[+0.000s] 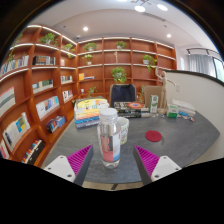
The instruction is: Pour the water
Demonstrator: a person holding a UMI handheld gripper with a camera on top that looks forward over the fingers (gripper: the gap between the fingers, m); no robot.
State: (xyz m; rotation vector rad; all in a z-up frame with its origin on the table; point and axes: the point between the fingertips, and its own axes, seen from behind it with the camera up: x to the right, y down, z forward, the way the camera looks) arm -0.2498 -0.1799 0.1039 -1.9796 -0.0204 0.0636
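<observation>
So your water bottle (109,137) is upright right between the fingers, clear plastic with a white cap. The magenta pads (80,160) sit on either side of it, and as far as I can tell there's a sliver of gap on both sides, so you're spread around it rather than squeezing it. Hard to be sure at the bottom edge, though.

It sits on a grey table (175,140). Beyond the bottle there's a stack of colourful books (89,110), a small red disc (153,135) off to the right, and some clutter near a chair (123,94) at the far end. The table space right of the bottle is open up to the disc.

The room's a library type setup: wooden bookshelves (40,90) along the left wall and across the back, with potted plants (118,75) on the shelves.
</observation>
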